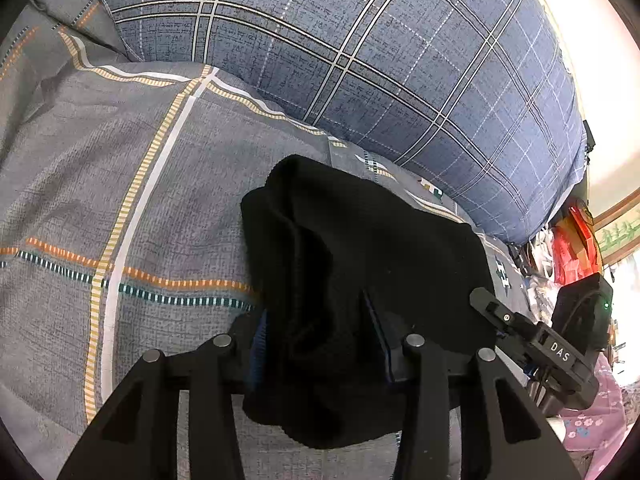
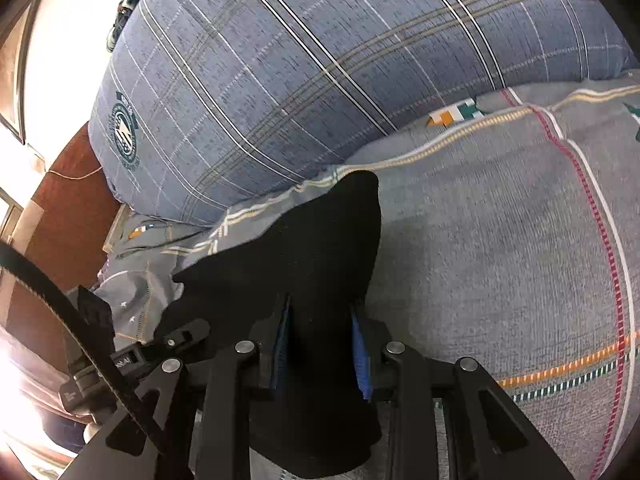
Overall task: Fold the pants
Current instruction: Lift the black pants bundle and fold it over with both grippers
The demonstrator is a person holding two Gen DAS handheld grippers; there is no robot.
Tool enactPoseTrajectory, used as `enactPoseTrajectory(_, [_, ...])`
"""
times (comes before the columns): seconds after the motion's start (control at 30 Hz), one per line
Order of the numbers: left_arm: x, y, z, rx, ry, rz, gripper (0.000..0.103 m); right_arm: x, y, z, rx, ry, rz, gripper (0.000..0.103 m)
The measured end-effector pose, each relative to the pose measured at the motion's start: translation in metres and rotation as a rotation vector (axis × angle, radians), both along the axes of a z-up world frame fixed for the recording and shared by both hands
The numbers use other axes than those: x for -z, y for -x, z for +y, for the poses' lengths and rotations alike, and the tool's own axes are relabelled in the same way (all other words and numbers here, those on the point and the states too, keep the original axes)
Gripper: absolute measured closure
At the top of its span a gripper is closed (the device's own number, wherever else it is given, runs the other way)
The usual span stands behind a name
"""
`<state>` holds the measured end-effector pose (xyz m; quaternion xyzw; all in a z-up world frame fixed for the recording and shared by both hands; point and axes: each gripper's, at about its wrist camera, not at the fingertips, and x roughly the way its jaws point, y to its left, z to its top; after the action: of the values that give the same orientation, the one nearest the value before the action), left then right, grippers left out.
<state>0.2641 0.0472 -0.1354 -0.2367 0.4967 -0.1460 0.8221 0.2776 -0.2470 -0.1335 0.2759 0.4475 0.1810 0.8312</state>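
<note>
A bulky blue plaid pillow (image 1: 360, 60) fills the far side of the bed, lying on the grey striped bedsheet (image 1: 120, 180); clutter in red and pink (image 1: 576, 248) crowds the right edge; the black pants (image 1: 360, 260) hang bunched over the sheet, near the pillow; the left gripper (image 1: 320, 344) is clamped on one bunch of the cloth; the right gripper (image 2: 322, 344) pinches another fold between its blue pads (image 2: 362, 360).

Both tongs point downward at a slant; the left tongs (image 1: 320, 344) and the right tongs (image 2: 322, 344) each pinch black cloth.
</note>
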Motion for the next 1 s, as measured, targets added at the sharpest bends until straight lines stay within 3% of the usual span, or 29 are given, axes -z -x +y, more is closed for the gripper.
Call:
enactPoseTrajectory(0.2, [0.005, 0.001, -0.001, -0.001, -0.018, -0.005, 0.055, 0.015, 0.001, -0.006, 0.015, -0.03, 0.021, 0.063])
enactPoseTrajectory(0.27, [0.007, 0.001, 0.0, -0.005, -0.016, -0.01, 0.054, 0.02, 0.0, -0.008, 0.027, -0.052, 0.038, 0.056])
enactPoseTrajectory(0.5, [0.003, 0.006, -0.009, 0.025, -0.098, -0.071, 0.053, 0.027, 0.001, -0.01, 0.056, -0.099, 0.069, 0.054])
enactPoseTrajectory(0.73, [0.005, 0.002, -0.001, 0.086, -0.065, -0.097, 0.055, 0.011, 0.005, 0.01, 0.058, -0.012, 0.057, 0.054])
enactPoseTrajectory(0.87, [0.002, 0.014, 0.009, 0.092, -0.064, -0.159, 0.059, -0.002, 0.013, 0.023, 0.074, 0.037, 0.012, 0.069])
enactPoseTrajectory(1.0, [-0.007, 0.013, 0.014, 0.072, -0.055, -0.162, 0.06, -0.026, 0.023, 0.055, 0.059, 0.16, -0.069, 0.072])
